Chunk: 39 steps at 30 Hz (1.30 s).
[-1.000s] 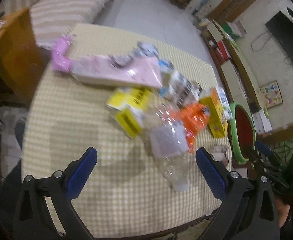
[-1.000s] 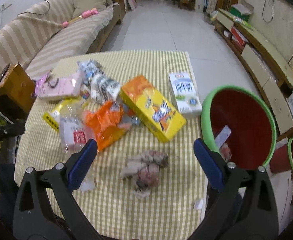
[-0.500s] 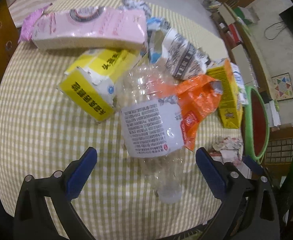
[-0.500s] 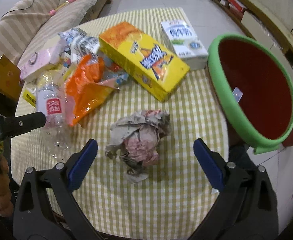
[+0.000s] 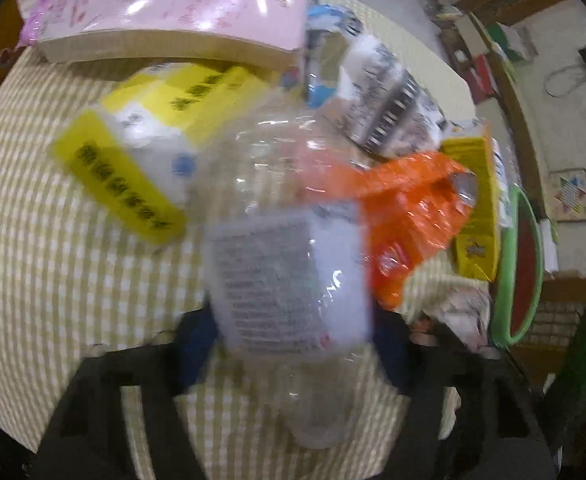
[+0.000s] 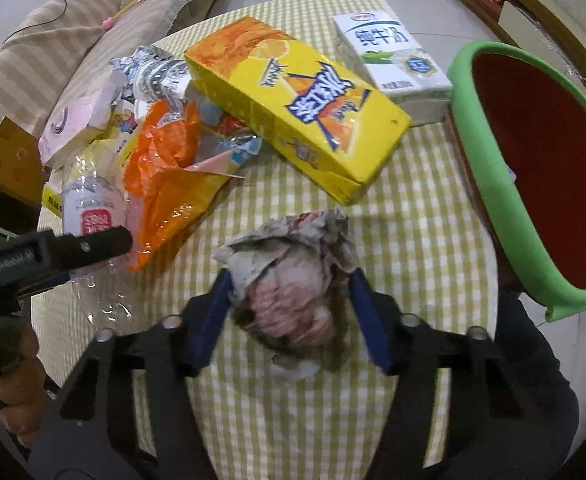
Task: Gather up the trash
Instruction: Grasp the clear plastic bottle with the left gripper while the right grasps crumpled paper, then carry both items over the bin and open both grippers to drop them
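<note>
Crumpled paper wad (image 6: pixel 293 276): grey-white with pink staining, lying on the checked tablecloth near the table's front edge. Clear plastic bottle (image 5: pixel 289 280): crushed, white printed label, lying on its side, partly overlapping an orange wrapper (image 5: pixel 409 208). Bin (image 6: pixel 489 184): green rim, red interior, beside the table.

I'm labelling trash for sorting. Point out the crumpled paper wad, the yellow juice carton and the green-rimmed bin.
crumpled paper wad (image 6: pixel 293 280), right wrist view, its pinkish middle.
yellow juice carton (image 6: pixel 293 100), right wrist view, printed top face.
green-rimmed bin (image 6: pixel 489 168), right wrist view, near rim.
</note>
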Each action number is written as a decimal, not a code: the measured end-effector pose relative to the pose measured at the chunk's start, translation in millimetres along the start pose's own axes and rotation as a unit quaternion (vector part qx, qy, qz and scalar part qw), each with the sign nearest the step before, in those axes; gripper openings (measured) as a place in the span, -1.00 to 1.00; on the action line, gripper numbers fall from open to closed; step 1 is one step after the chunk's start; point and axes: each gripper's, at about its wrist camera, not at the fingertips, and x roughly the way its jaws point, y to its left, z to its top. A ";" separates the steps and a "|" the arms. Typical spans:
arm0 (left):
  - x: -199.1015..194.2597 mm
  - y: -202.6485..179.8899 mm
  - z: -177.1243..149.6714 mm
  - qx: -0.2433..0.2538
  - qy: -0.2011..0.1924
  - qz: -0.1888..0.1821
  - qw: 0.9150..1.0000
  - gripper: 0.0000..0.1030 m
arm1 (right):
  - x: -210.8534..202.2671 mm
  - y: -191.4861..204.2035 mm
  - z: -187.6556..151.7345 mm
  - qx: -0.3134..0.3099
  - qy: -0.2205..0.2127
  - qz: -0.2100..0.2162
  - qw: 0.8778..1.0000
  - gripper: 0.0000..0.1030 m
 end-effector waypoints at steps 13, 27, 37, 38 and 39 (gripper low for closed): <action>-45.5 -2.6 -9.9 0.044 -0.037 0.001 0.998 0.08 | -38.4 13.5 -5.6 -0.019 -0.031 0.006 0.999 -0.38; -116.2 -20.4 -23.1 0.100 -0.108 0.009 0.989 0.08 | -97.3 14.7 -10.5 -0.029 -0.089 0.013 0.996 -0.38; -128.0 -50.7 -30.2 0.137 -0.119 -0.001 0.983 0.08 | -123.2 -20.9 2.9 -0.003 -0.124 0.004 0.992 -0.38; -127.8 -58.6 -28.6 0.146 -0.119 -0.005 0.982 0.08 | -126.1 -27.3 4.3 0.002 -0.127 0.002 0.992 -0.38; -127.3 -64.2 -28.3 0.151 -0.119 -0.006 0.981 0.08 | -128.4 -32.1 5.5 0.006 -0.130 0.000 0.992 -0.38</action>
